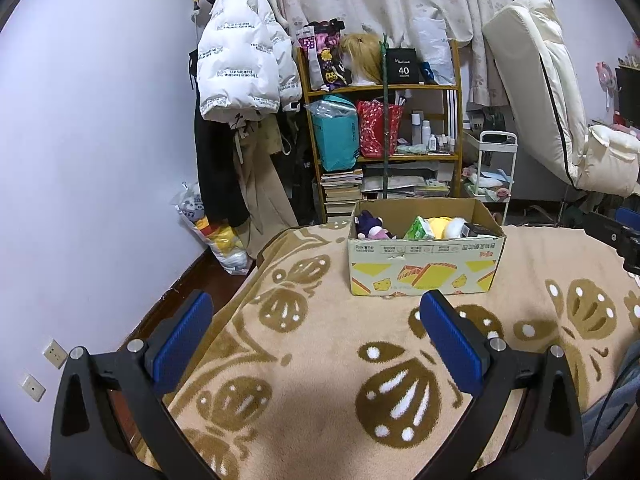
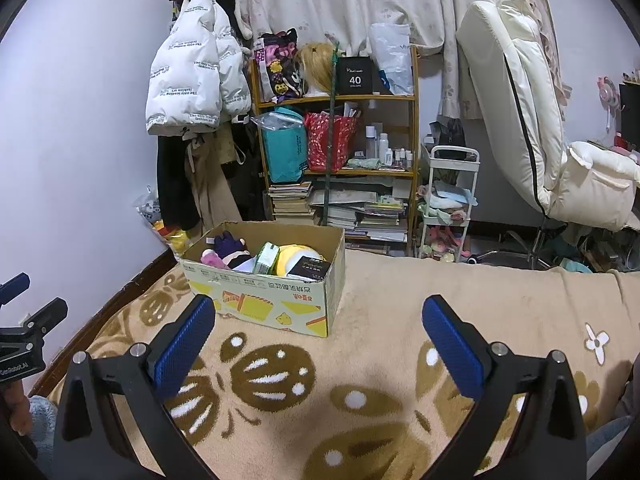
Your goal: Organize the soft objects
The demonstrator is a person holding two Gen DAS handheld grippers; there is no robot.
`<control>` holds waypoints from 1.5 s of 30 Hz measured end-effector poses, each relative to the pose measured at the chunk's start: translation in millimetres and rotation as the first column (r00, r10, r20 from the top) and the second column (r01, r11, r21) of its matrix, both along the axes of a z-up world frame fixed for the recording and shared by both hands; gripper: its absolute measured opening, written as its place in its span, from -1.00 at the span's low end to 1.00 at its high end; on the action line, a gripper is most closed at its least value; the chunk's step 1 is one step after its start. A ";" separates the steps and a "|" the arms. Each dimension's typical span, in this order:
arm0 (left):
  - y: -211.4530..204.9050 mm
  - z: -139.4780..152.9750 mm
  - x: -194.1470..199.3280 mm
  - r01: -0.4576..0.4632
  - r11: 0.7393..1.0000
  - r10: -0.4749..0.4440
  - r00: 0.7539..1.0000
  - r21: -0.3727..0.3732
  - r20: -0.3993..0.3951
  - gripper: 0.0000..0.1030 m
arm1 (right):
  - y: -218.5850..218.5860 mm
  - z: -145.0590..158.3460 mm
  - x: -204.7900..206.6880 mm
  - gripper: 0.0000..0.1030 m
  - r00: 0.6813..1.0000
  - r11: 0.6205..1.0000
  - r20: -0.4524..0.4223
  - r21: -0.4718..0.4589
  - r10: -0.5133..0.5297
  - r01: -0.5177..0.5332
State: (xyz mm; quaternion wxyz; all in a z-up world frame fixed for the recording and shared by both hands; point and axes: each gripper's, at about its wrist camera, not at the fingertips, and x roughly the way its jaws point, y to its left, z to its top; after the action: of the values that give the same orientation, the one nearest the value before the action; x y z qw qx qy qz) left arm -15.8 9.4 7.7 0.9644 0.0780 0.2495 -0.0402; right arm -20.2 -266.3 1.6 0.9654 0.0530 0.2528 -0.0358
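Observation:
A cardboard box [image 1: 424,268] [image 2: 256,300] with yellow prints stands on a beige blanket [image 1: 320,360] [image 2: 380,320] with brown leaf patterns. Inside lie a purple plush toy [image 1: 370,224] [image 2: 228,246], a green tissue pack [image 1: 418,229] [image 2: 267,258], a yellow and white plush [image 1: 446,227] [image 2: 292,258] and a small black box [image 1: 476,230] [image 2: 310,269]. My left gripper [image 1: 318,306] hovers open over the blanket in front of the box, nothing between its blue pads. My right gripper [image 2: 320,310] is open too, to the right of the box and equally bare.
Behind the bed stand a wooden shelf [image 1: 384,88] [image 2: 336,98] with bags, bottles and books, a coat rack with a white puffer jacket [image 1: 240,52] [image 2: 192,76], a small white cart [image 2: 448,200] and a cream recliner chair [image 2: 532,120]. The lavender wall runs along the left.

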 end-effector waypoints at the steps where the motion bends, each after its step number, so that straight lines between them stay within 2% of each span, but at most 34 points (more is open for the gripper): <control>1: 0.2 0.2 -0.1 -0.001 1.000 0.001 1.000 0.000 0.001 0.98 | 0.0 1.1 0.6 1.00 1.000 1.000 0.000 0.001 0.001 -0.001; 17: 0.8 3.2 -3.9 -0.016 1.000 0.016 0.999 0.000 0.033 0.98 | -0.3 2.1 1.3 1.00 1.000 1.000 -0.002 0.002 0.001 -0.001; 45: 1.1 0.5 -3.1 -0.026 1.000 0.026 0.999 0.006 0.033 0.98 | 0.4 3.6 2.5 1.00 1.000 1.000 -0.009 0.004 0.004 -0.004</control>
State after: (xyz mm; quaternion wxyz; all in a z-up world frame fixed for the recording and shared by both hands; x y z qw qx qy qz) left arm -18.9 10.5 8.2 0.9686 0.0783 0.2345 -0.0254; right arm -17.7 -265.9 5.2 0.9642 0.0542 0.2575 -0.0337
